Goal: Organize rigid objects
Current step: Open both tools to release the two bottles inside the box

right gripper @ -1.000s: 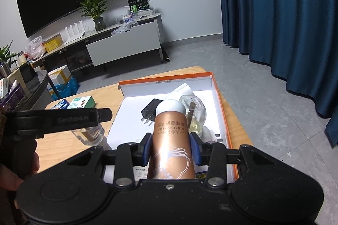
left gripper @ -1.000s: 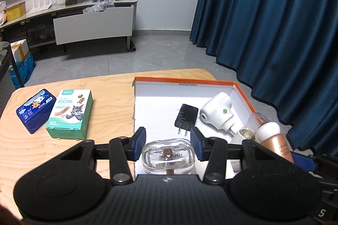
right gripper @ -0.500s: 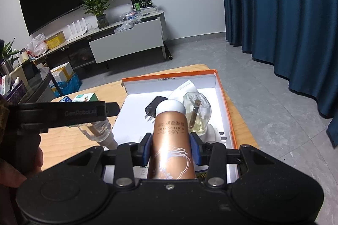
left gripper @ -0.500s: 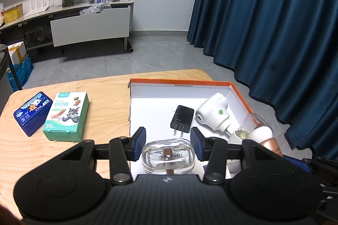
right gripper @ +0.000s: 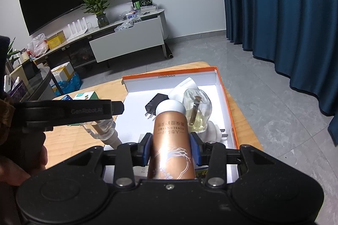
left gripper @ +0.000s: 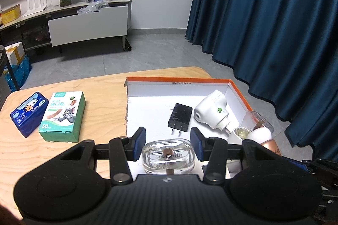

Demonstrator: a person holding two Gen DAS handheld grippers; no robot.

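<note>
Left gripper [left gripper: 168,143] had its jaws clamped on a clear bottle [left gripper: 168,158], right gripper [right gripper: 171,147] squeezed a copper tube [right gripper: 171,149], both hanging over the orange box [left gripper: 239,90] on the table [left gripper: 101,102].

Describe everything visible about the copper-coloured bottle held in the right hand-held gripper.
The copper bottle is a smooth, glossy metallic cylinder with a rounded white cap, printed lettering near the cap and a white branching motif lower down. It points away from the camera, cap forward, over the orange-rimmed box. The right hand-held gripper is shut on it, blue pads pressing both sides. Its base is hidden behind the gripper body.
</note>
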